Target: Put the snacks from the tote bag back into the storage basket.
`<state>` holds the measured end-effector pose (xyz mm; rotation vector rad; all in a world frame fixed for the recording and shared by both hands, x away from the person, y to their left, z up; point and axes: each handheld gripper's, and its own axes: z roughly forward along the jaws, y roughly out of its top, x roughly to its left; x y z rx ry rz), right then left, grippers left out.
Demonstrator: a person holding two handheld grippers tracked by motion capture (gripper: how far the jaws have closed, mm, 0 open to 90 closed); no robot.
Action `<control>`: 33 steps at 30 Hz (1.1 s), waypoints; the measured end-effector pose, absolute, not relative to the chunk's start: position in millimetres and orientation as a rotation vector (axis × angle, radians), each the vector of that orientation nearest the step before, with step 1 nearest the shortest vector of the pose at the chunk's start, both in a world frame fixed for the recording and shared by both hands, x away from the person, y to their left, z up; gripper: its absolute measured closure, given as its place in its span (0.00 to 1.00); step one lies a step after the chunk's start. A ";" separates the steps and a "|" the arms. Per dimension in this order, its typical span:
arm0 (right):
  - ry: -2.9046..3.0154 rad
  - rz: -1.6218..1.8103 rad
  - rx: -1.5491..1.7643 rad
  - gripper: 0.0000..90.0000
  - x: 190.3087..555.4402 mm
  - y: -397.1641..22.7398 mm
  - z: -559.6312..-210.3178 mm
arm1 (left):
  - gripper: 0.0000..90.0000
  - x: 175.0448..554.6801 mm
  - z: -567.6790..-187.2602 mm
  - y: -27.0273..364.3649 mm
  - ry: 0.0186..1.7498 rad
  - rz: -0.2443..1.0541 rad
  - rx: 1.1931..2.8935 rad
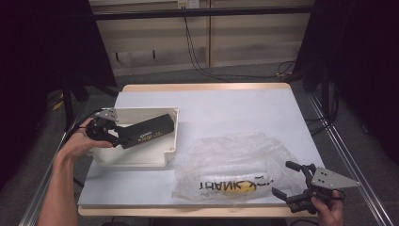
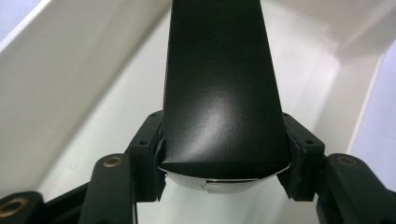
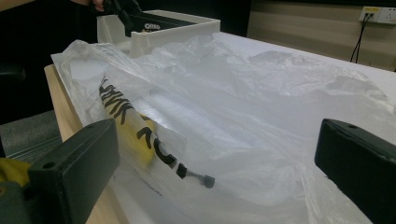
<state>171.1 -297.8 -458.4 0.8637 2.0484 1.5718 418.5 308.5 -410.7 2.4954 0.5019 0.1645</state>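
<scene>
1. Black card makes up the one long box (image 1: 147,131), a slim carton with pale lettering along its side. It lies slantwise inside the tray, one end near the tray's far right corner and the other end at the left wall.
2. One tray (image 1: 170,149) stands on the table: an off-white, shallow plastic bin with upright walls, at the left part of the tabletop. The box is the single item seen in it.
3. One left gripper (image 1: 114,133) is held by the person's left hand (image 1: 79,141) at the tray's left side. In the left gripper view its two pads press on both long sides of the box's near end (image 2: 224,107), so the tongs are clamped on the box. A white inner flap shows at that end.
4. One clear plastic bag (image 1: 235,165) lies crumpled on the near right of the table, just beside the tray. It carries black lettering and one yellow patch (image 1: 235,189) near its front edge.
5. One right gripper (image 1: 287,181) sits at the near right corner, in the person's right hand (image 1: 329,209). Its two jaws stand wide apart with nothing between them; in the right gripper view the bag (image 3: 243,107) lies ahead of them.
6. One table (image 1: 235,101), with a pale blue-grey top and a wooden edge, bears all of this.
7. Two grey three-cornered plates are counted, one on top of each gripper.
</scene>
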 end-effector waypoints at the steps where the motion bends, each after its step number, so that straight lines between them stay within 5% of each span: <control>1: 2.048 1.572 0.867 0.00 171.1 -297.8 -458.4 | 0.48 419.0 -412.1 307.4 0.499 0.160 2.495; 17: 2.062 1.573 0.854 0.00 172.5 -297.1 -459.5 | 0.47 440.9 -420.1 292.9 0.543 0.121 2.608; 33: 2.062 1.560 0.854 0.00 171.7 -297.0 -459.3 | 0.35 459.1 -429.4 287.0 0.823 0.142 2.620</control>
